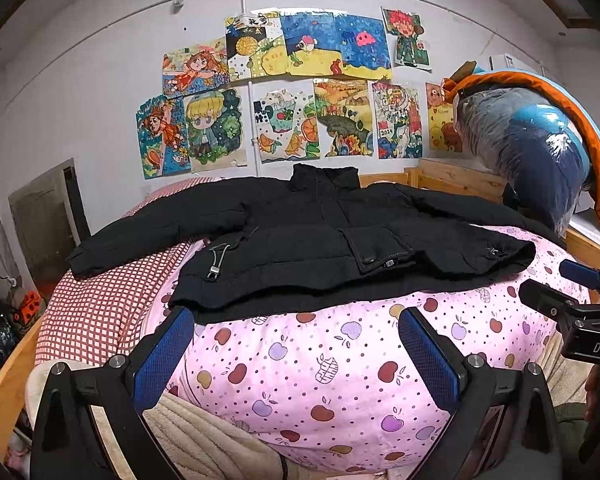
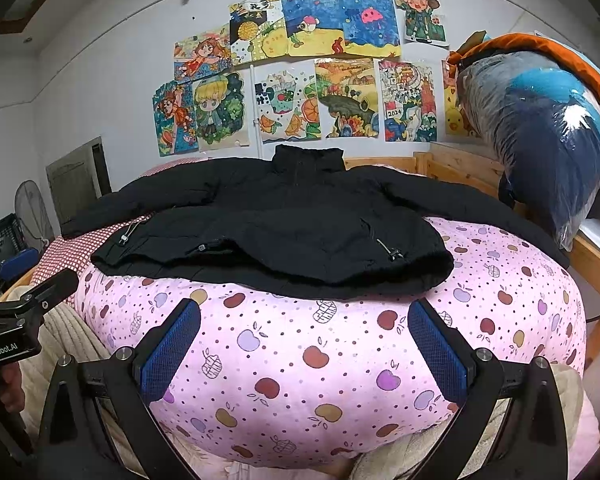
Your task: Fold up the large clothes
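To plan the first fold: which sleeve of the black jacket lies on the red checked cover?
The sleeve on the left claw's side lies on the red checked cover; the other sleeve rests on pink apple-print bedding.

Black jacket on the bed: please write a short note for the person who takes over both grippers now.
Left gripper: open, holds nothing, hovers over the pink apple-print quilt short of the jacket's hem.
Right gripper: open, holds nothing, same posture beside it.
Black jacket: lies spread flat, front up, collar toward the wall with the drawings, both sleeves stretched out to the sides. The left sleeve reaches over the red checked bedding.
Done: jacket laid out.
Left: every fold. Probably fold the sleeves in over the body first, then fold the body.
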Demonstrator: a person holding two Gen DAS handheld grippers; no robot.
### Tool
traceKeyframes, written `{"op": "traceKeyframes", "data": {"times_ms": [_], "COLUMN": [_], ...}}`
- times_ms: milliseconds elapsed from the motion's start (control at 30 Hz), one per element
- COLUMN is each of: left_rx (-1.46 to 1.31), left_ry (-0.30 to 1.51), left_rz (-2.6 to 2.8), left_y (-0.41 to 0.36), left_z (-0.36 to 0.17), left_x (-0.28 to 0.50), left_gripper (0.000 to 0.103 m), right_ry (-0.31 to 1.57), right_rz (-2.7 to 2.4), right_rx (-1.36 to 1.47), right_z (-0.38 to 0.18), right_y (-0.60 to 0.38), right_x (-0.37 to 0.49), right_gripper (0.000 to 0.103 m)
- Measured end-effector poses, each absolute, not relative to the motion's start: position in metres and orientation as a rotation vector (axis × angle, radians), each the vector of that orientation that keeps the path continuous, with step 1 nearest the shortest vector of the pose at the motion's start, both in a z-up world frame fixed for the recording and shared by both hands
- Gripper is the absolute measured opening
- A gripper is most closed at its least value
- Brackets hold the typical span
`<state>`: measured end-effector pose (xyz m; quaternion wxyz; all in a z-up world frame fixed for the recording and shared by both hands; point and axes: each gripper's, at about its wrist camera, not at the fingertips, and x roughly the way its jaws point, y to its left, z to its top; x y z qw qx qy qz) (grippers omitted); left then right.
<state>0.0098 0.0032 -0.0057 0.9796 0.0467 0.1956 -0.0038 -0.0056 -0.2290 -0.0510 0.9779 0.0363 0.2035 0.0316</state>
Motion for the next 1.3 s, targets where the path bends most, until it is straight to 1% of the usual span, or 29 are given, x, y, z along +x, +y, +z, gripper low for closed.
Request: {"op": "traceKeyframes", "data": {"times_ms": [233,367,467,567,700,833,900,1000,1100,1233,1300], "left_rx": [0.129,0.176,0.207,0.144,0.078,0.1,0.128,0.168,0.199,0.186,0.148], "left_ry": [0.421,0.416,0.455,0.526,0.587,0.605,0.612,0.635,0.654,0.724,0.741], "left_rz": [-0.023,-0.039,-0.009,-0.082,-0.197,-0.262,-0.286,-0.337,-0.359,-0.367,-0.346], "left_y": [-0.003,-0.007,-0.013,-0.015,-0.028,-0.062,-0.08,-0.114,-0.145,-0.188,-0.201], "left_z": [-0.006,0.01,0.025,0.038,0.049,0.051,0.048,0.04,0.032,0.01,-0.001], "left_x": [0.03,0.061,0.104,0.152,0.215,0.282,0.306,0.351,0.391,0.46,0.491], "left_gripper": [0.103,0.103,0.103,0.103,0.103,0.103,0.103,0.103,0.103,0.103,0.103], "right_ry": [0.423,0.371,0.327,0.302,0.31,0.343,0.347,0.408,0.435,0.419,0.379], "right_rz": [0.051,-0.048,-0.169,-0.246,-0.384,-0.49,-0.518,-0.544,-0.577,-0.593,-0.61], "right_rx": [0.071,0.083,0.13,0.193,0.255,0.372,0.42,0.492,0.624,0.886,0.94], "right_z": [-0.058,-0.053,-0.049,-0.048,-0.049,-0.057,-0.061,-0.068,-0.081,-0.112,-0.121], "right_y": [-0.233,-0.249,-0.275,-0.313,-0.368,-0.422,-0.446,-0.477,-0.504,-0.534,-0.537], "right_x": [0.002,0.009,0.012,0.016,0.032,0.06,0.076,0.105,0.127,0.149,0.155], "right_gripper": [0.102,0.102,0.102,0.102,0.102,0.102,0.102,0.102,0.102,0.102,0.101]}}
